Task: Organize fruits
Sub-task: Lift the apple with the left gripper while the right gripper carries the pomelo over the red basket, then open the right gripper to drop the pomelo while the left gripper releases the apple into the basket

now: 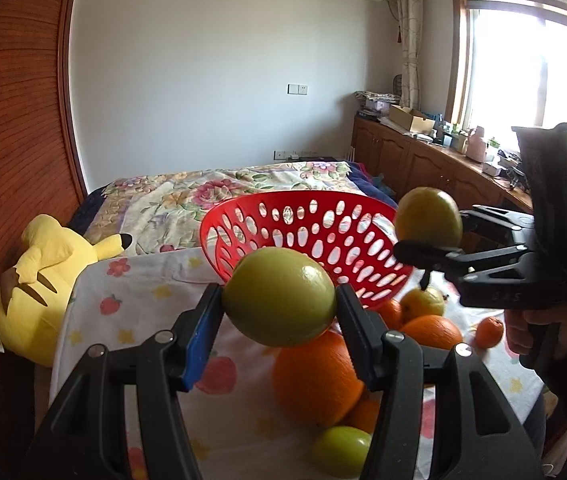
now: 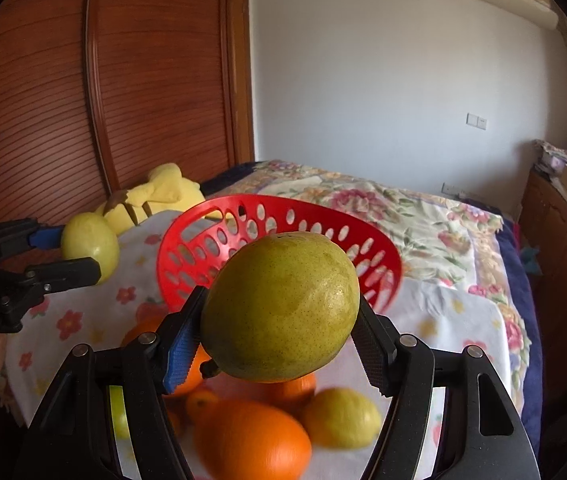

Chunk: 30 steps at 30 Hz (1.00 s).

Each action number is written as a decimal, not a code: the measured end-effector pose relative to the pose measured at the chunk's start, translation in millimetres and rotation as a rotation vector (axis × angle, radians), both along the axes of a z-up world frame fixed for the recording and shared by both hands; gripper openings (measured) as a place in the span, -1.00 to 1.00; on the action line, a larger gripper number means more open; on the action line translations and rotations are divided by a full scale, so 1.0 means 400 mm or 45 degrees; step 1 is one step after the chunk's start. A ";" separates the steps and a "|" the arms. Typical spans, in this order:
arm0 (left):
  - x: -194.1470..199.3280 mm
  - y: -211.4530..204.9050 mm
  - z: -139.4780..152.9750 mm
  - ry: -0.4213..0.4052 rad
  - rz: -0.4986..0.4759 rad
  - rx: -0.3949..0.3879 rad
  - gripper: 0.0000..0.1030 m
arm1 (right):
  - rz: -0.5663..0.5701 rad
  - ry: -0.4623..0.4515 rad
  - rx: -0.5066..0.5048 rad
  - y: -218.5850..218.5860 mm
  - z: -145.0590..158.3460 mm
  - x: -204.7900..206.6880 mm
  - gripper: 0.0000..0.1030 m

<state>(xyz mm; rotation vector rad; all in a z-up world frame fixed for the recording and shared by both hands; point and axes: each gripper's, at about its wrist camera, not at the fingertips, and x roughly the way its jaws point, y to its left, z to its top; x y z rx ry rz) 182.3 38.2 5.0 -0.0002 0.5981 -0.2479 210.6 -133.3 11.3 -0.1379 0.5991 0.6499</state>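
Observation:
My left gripper is shut on a green apple and holds it above the table, in front of the red perforated basket. My right gripper is shut on a green-yellow pear, held in the air near the basket's right rim. The right gripper with its pear shows in the left wrist view, and the left gripper with its apple in the right wrist view. Oranges, a lemon and another green fruit lie on the cloth below.
The basket stands tilted on a fruit-print tablecloth next to a bed with a floral cover. A yellow plush toy lies at the left by a wooden wardrobe. Wooden cabinets run along the right.

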 end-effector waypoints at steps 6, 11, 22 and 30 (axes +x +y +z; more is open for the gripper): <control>0.047 0.013 -0.018 0.022 -0.005 -0.009 0.09 | 0.036 0.080 -0.095 0.073 -0.053 0.087 0.37; 0.081 0.012 -0.020 0.035 -0.021 -0.007 0.09 | 0.050 0.147 -0.141 0.111 -0.083 0.130 0.37; 0.134 0.018 -0.026 0.046 -0.039 -0.017 0.09 | 0.107 0.217 -0.293 0.175 -0.129 0.133 0.37; 0.155 0.025 -0.029 0.079 -0.057 -0.018 0.09 | 0.061 0.224 -0.298 0.176 -0.112 0.148 0.38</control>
